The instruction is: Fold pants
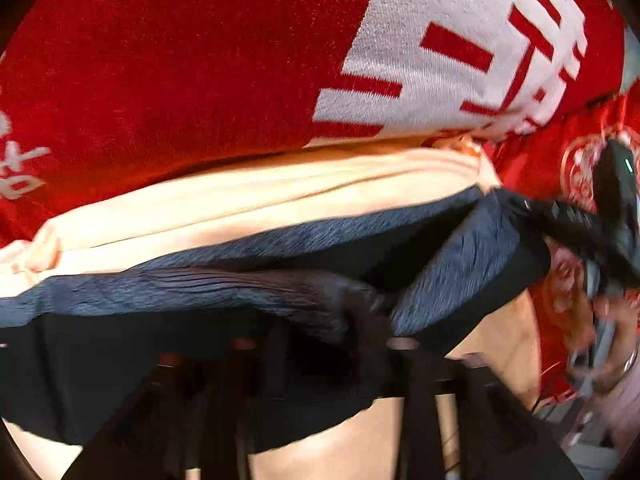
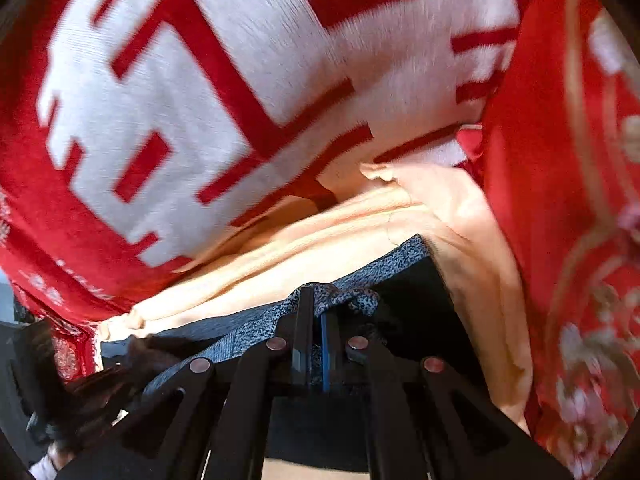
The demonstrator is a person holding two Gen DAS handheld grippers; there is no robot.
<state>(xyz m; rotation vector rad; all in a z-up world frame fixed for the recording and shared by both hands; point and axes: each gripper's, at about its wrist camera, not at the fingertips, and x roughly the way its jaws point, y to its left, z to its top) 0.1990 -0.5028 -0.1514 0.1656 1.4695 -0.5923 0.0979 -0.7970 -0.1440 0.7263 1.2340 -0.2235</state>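
Above the red cloth [image 2: 120, 240], right tongs [image 2: 316, 340] pinch the pants [image 2: 248, 332] edge; left tongs [image 1: 320, 344] state unclear.

place: home, likely bedroom | evidence: red patterned blanket [image 1: 160, 60], floral bedding [image 2: 580, 240]

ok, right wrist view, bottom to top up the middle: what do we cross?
Right claw shut on blue-grey pants → peach cloth → red and white patterned blanket.

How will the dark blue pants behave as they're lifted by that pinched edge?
Probably floppy: the dark blue pants bunch and wrinkle at the shut right tongs. Likely light, since that small pinch carries the fabric. The unheld part sags and folds, so it should drape.
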